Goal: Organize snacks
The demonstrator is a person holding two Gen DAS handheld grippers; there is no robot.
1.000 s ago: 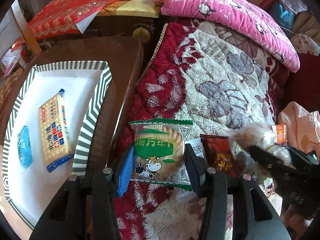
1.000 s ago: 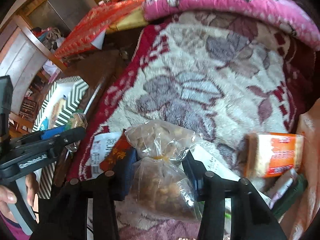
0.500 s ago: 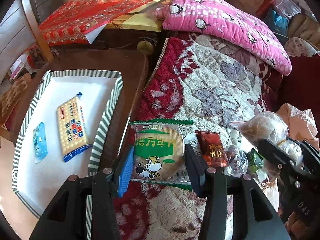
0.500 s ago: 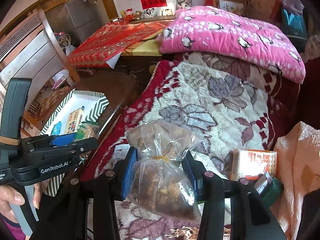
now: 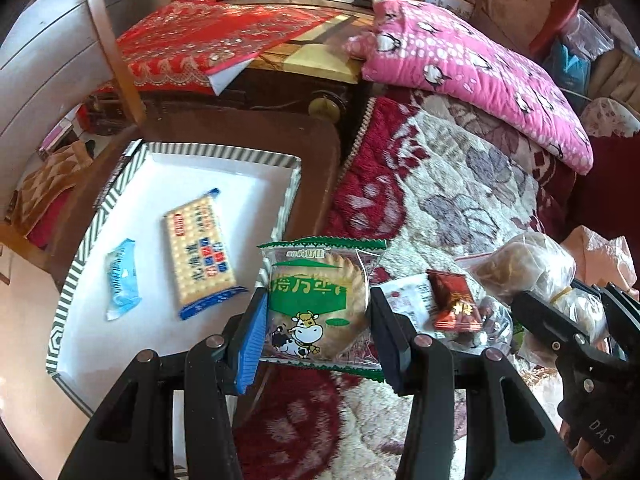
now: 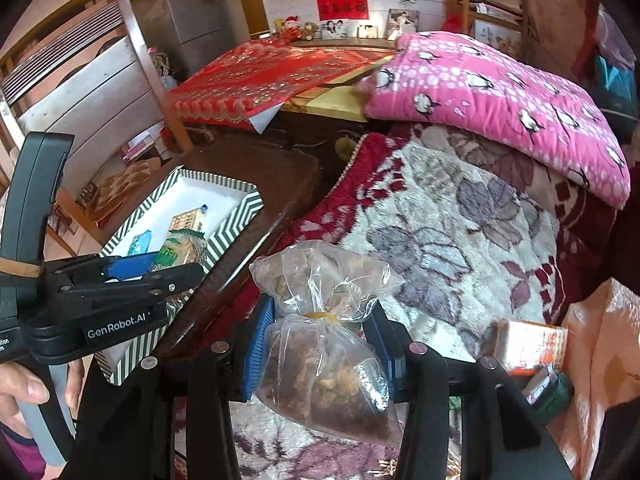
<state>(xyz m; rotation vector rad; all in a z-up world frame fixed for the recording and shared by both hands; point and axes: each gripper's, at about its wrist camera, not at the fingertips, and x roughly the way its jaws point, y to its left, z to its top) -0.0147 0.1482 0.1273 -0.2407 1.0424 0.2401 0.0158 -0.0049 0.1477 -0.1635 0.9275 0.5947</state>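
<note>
My left gripper (image 5: 318,320) is shut on a green-and-white cow-print biscuit pack (image 5: 318,304), held in the air over the blanket's edge beside the striped tray (image 5: 86,256). In the tray lie a yellow cracker pack (image 5: 198,254) and a small blue packet (image 5: 122,278). My right gripper (image 6: 324,344) is shut on a clear plastic bag of brown snacks (image 6: 324,364), tied with a yellow band, lifted above the blanket. In the right wrist view the left gripper (image 6: 160,268) shows at the left, near the tray (image 6: 236,224).
A red candy packet (image 5: 454,302) and white wrappers lie on the floral blanket (image 5: 452,200). An orange box (image 6: 528,346) and a green item sit at the right. The tray rests on a dark wooden table (image 5: 248,132). A pink pillow (image 5: 472,76) lies behind. A hand (image 6: 24,392) holds the left handle.
Both grippers have risen with their snacks held. The views now take in more of the room, and the tray sits nearer the left gripper.
</note>
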